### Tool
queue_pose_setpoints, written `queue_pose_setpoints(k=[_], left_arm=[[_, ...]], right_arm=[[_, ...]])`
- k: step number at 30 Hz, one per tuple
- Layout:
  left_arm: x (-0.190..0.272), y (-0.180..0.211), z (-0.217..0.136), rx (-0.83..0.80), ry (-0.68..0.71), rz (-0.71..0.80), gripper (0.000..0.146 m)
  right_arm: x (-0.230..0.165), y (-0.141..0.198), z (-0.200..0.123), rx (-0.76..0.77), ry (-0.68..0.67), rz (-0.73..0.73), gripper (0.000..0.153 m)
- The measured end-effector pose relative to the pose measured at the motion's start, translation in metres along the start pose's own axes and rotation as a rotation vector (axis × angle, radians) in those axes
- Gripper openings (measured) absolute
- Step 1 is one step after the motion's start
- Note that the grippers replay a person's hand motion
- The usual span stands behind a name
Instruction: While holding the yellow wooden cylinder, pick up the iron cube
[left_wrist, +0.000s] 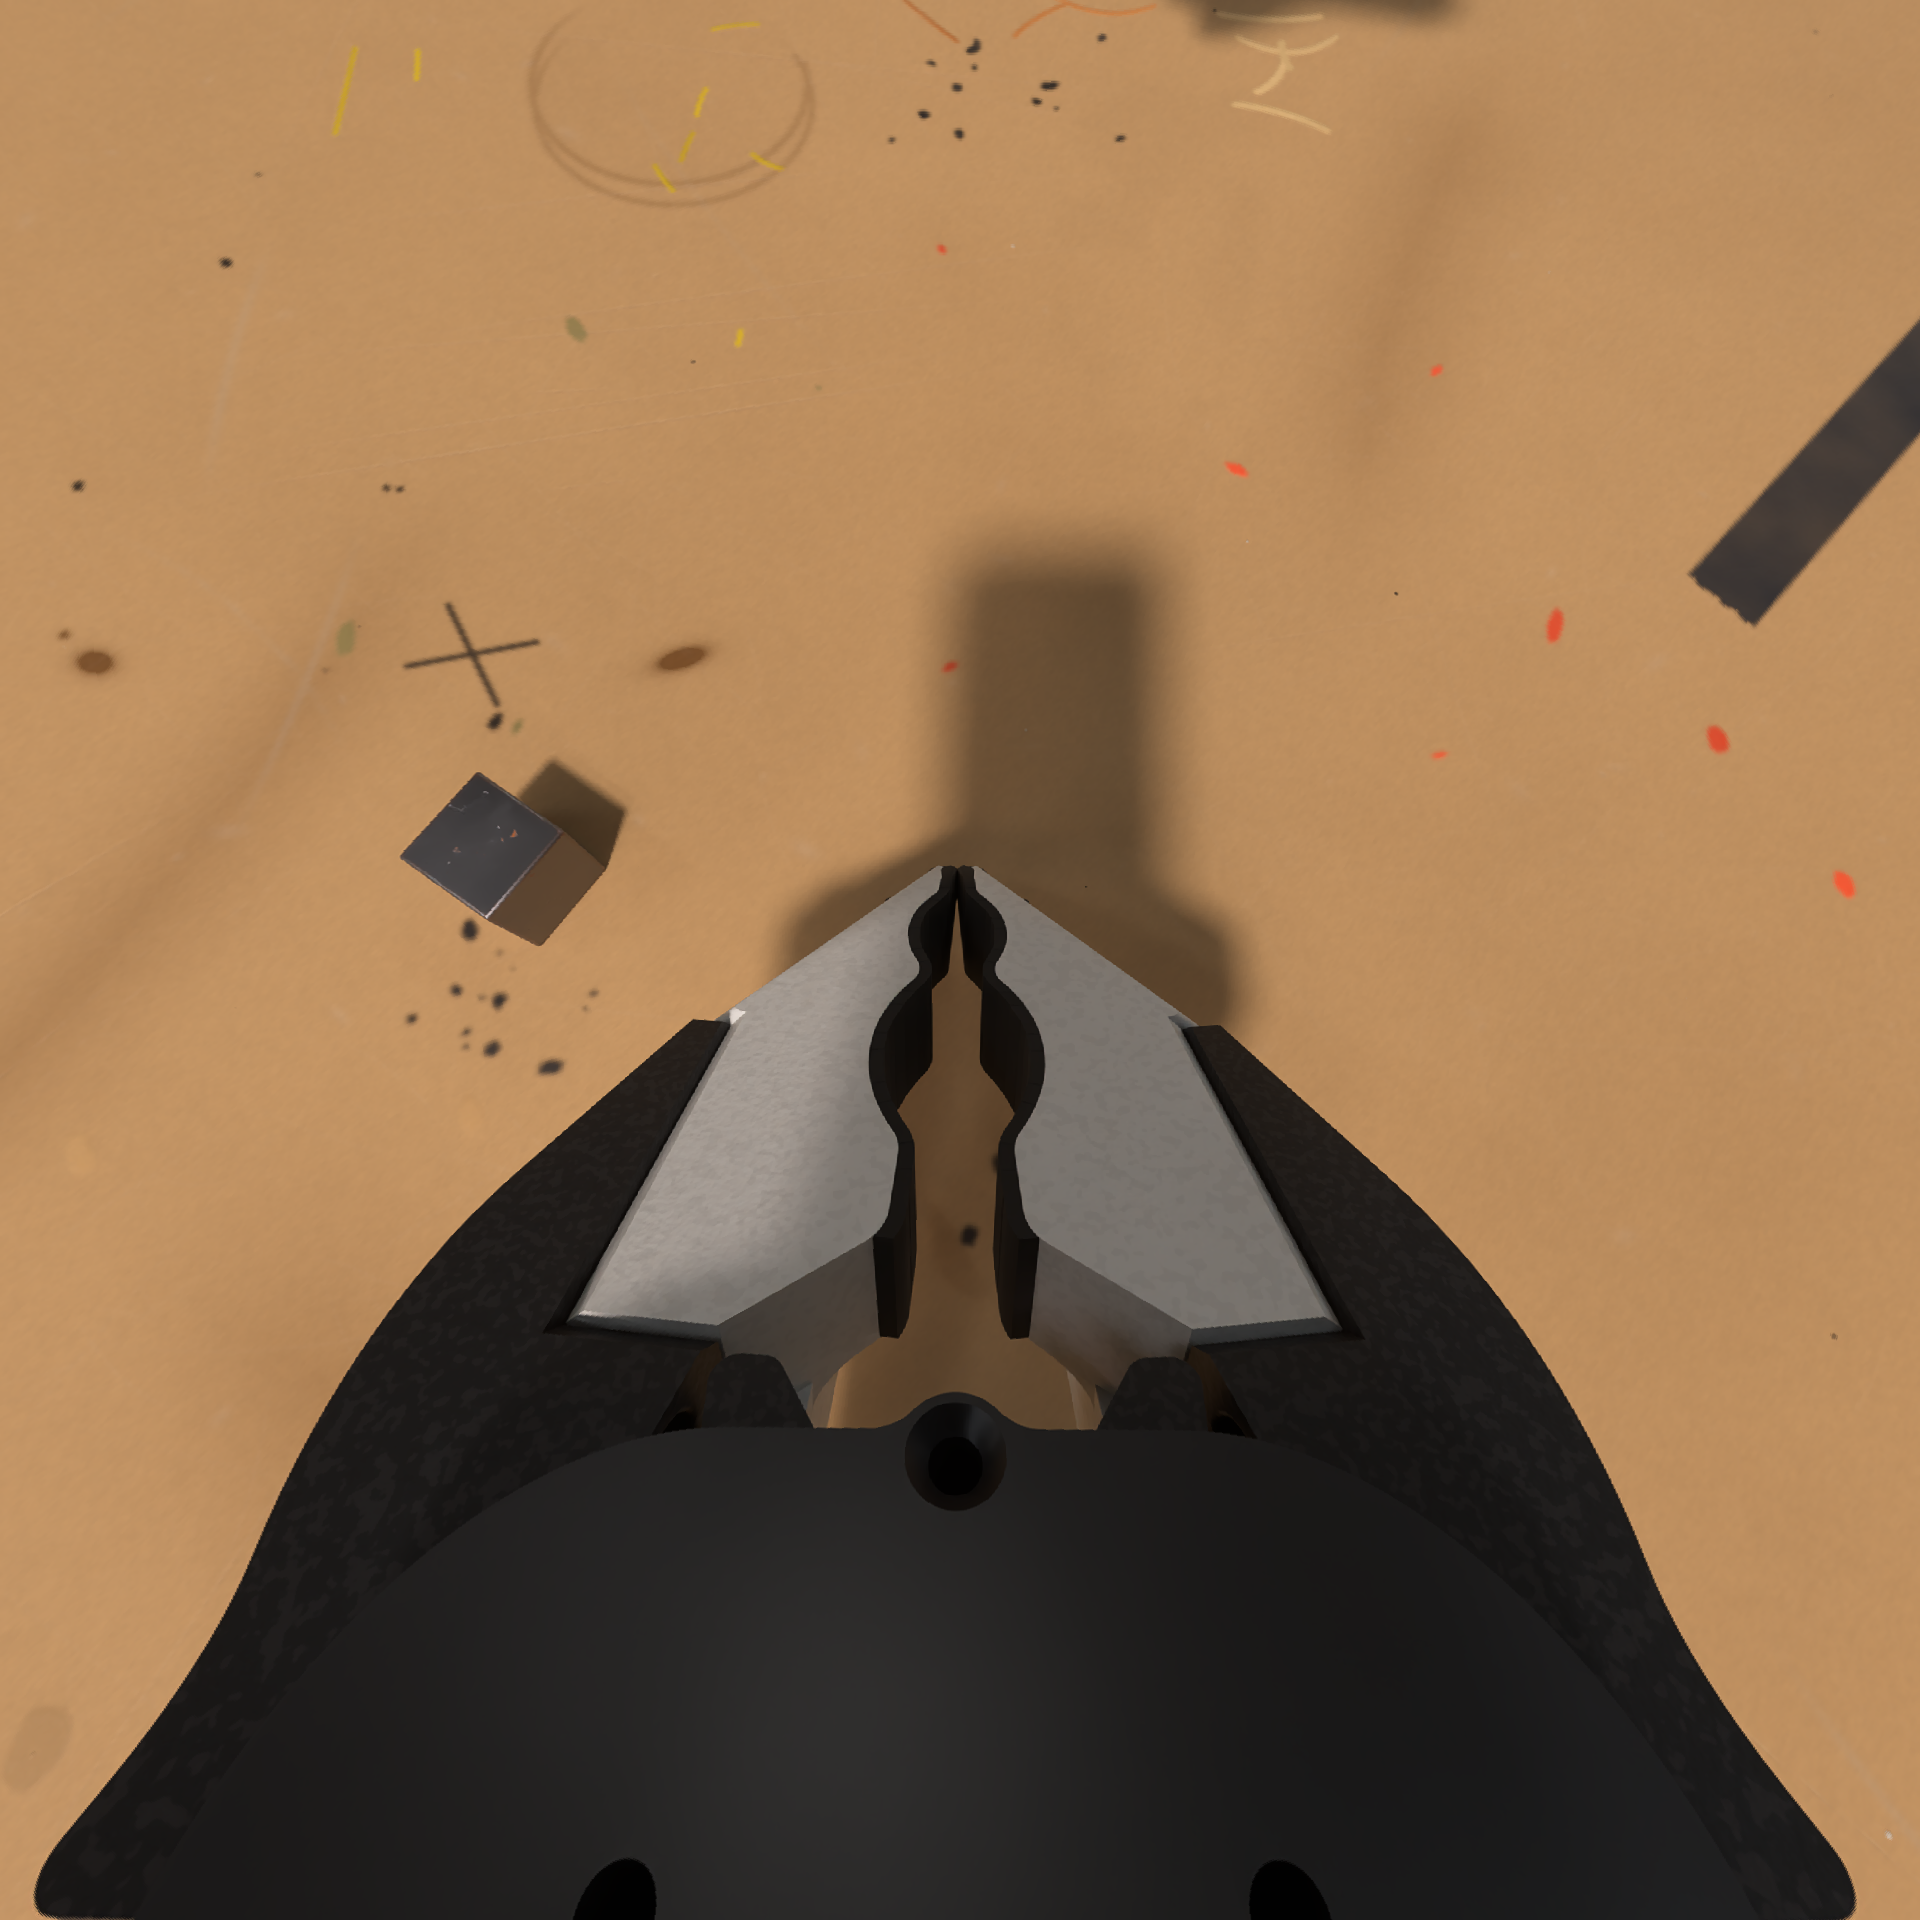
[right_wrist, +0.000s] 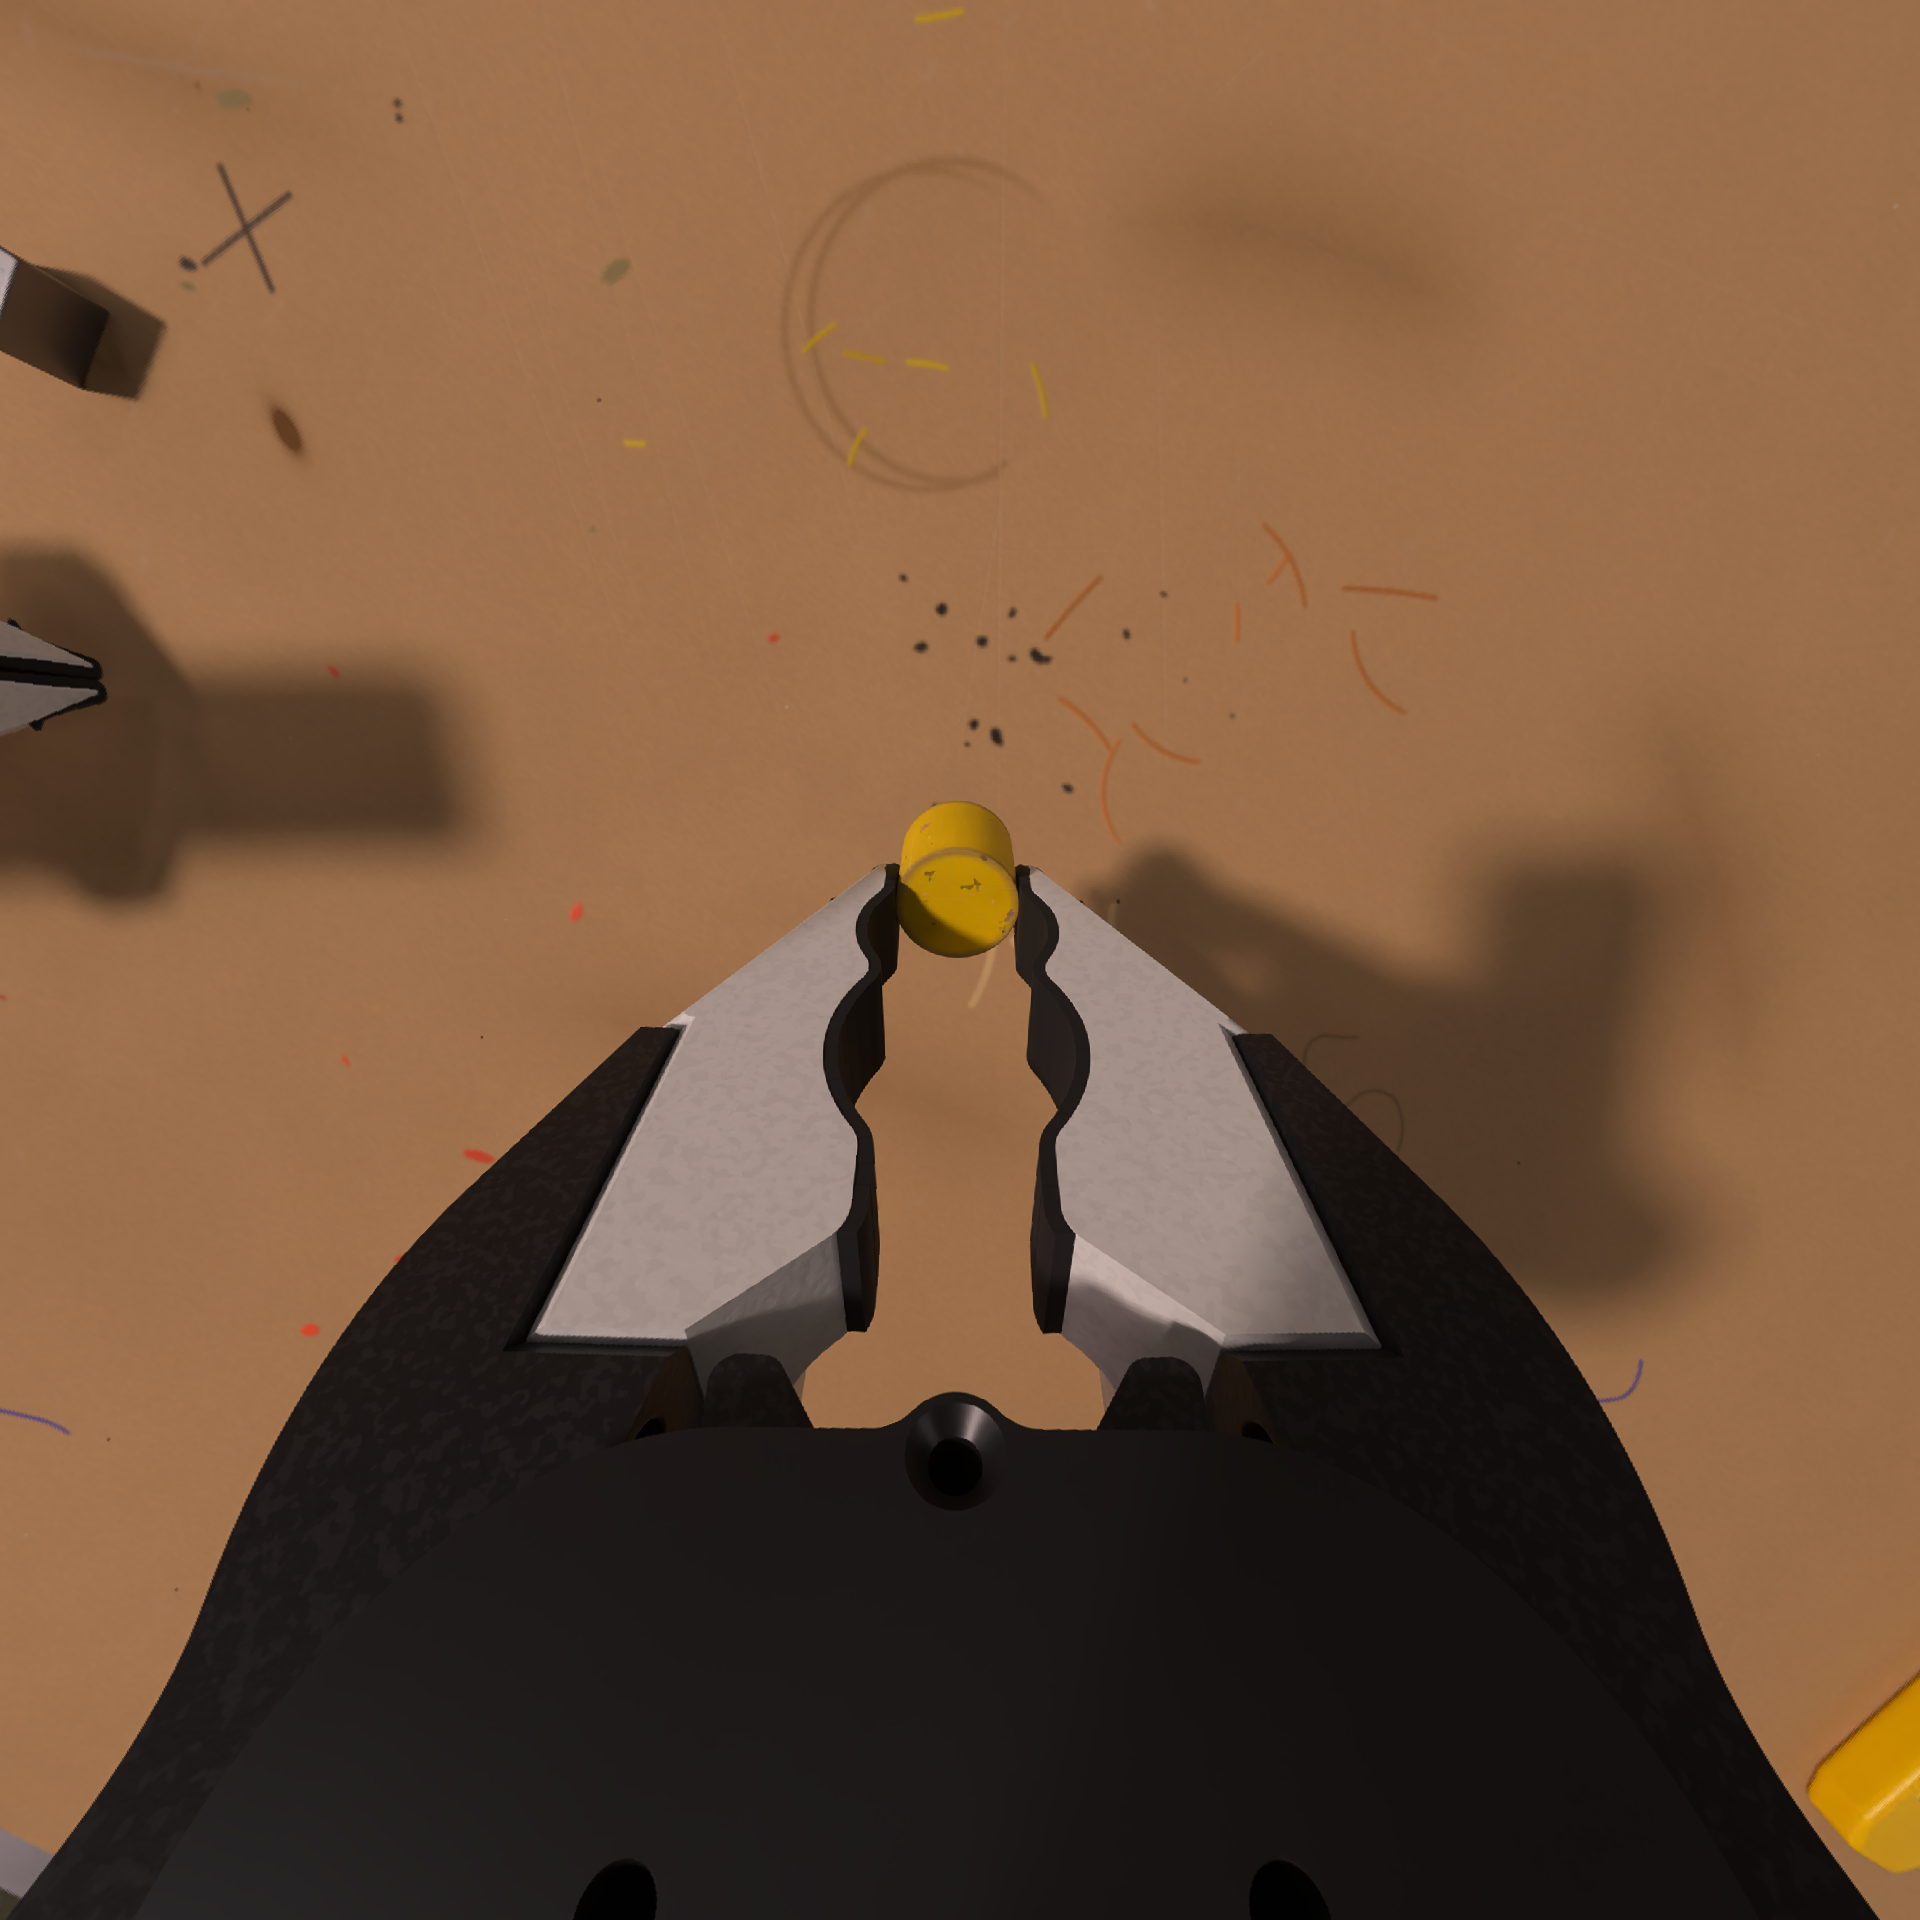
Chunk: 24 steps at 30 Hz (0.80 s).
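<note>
The iron cube (left_wrist: 499, 857) is dark grey and sits on the brown table, ahead and to the left of my left gripper (left_wrist: 957, 875). The left gripper is shut and empty, its fingertips touching, above the table. My right gripper (right_wrist: 956, 883) is shut on the yellow wooden cylinder (right_wrist: 954, 881), which is pinched between the fingertips with its flat end facing the camera, held above the table. In the right wrist view the cube (right_wrist: 62, 322) shows at the far left edge, and the left gripper's tips (right_wrist: 52, 675) show below it.
The table (left_wrist: 1351, 260) is marked with paint specks, a ring stain and a pen cross. A dark strip (left_wrist: 1818, 478) lies at the right of the left wrist view. A yellow object (right_wrist: 1870, 1797) sits at the lower right edge of the right wrist view.
</note>
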<state>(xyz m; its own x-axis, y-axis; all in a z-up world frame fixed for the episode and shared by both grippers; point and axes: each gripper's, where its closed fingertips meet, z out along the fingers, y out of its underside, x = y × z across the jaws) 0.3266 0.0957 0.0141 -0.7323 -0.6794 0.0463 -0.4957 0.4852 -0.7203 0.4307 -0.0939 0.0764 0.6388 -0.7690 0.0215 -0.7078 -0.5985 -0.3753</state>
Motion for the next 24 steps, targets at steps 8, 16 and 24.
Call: queue_pose_setpoints(k=[8, 16, 24], left_arm=[[0.000, 0.000, 0.000, 0.000, -0.001, 0.001, 0.000], [0.000, 0.000, 0.000, 0.000, -0.001, 0.002, 0.000], [-0.003, 0.000, 0.000, 0.000, -0.027, -0.005, 0.000]], right_arm=[[-0.005, 0.001, 0.007, -0.029, 0.007, -0.013, 0.021], [-0.002, 0.006, 0.006, -0.039, 0.008, -0.007, 0.021], [0.011, 0.022, 0.000, -0.046, 0.019, 0.024, 0.021]])
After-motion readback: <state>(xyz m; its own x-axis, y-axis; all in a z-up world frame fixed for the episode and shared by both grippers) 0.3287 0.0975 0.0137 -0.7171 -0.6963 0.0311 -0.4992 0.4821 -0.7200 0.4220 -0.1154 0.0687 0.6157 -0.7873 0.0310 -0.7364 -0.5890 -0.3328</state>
